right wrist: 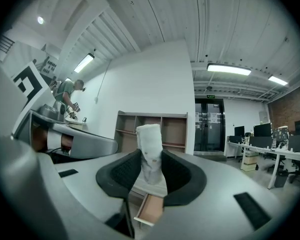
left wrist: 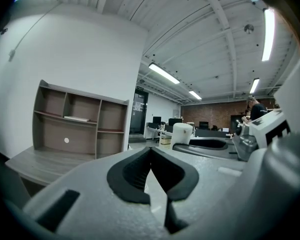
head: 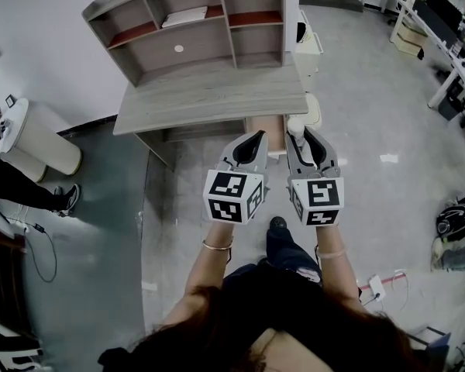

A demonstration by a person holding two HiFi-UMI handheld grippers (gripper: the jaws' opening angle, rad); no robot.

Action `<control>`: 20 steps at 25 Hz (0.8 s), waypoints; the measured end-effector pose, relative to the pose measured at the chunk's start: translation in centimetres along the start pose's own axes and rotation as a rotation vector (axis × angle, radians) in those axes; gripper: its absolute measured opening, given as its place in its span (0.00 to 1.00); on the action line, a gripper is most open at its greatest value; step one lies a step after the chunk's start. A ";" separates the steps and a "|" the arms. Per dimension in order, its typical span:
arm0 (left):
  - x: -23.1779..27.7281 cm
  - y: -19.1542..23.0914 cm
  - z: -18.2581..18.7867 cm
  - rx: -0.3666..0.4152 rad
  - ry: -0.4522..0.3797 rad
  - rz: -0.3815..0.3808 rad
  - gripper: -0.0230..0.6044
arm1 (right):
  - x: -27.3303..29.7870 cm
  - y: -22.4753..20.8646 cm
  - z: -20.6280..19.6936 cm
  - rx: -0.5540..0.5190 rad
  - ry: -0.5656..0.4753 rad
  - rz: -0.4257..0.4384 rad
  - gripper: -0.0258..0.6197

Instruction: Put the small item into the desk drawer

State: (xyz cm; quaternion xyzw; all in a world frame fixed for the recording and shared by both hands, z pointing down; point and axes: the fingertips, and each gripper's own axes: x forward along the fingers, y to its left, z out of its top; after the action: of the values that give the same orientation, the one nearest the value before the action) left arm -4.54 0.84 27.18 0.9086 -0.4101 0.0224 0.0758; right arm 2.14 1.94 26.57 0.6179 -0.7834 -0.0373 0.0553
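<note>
1. While the right gripper (right wrist: 150, 155) hangs in front of the counter (head: 209, 95), its jaws clamp the small white item (right wrist: 149, 134), which stands upright between them.
2. Left gripper (left wrist: 151, 151): jaws closed together, holding nothing.
3. Just beyond both grippers, the desk drawer (head: 267, 122) stands open under the counter's front edge.

The pulled-out light-wood drawer (head: 273, 126) juts beyond the grey wooden desk (head: 209, 95), reachable from above, with bare grey floor (head: 186, 177) before it.
</note>
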 end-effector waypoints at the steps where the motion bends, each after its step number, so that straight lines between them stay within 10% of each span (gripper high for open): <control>1: 0.6 0.4 -0.1 -0.003 0.003 0.006 0.06 | 0.6 -0.3 -0.2 0.002 0.003 0.001 0.23; 20: 12.0 6.2 -1.3 -0.013 0.038 0.073 0.06 | 11.9 -5.9 -3.7 -0.002 0.081 0.072 0.23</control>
State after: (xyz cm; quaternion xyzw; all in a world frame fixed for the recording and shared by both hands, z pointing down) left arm -1.22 -11.90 30.43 0.8920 -0.4414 0.0397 0.0889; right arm 5.59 -10.97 29.97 0.5902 -0.8023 -0.0112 0.0888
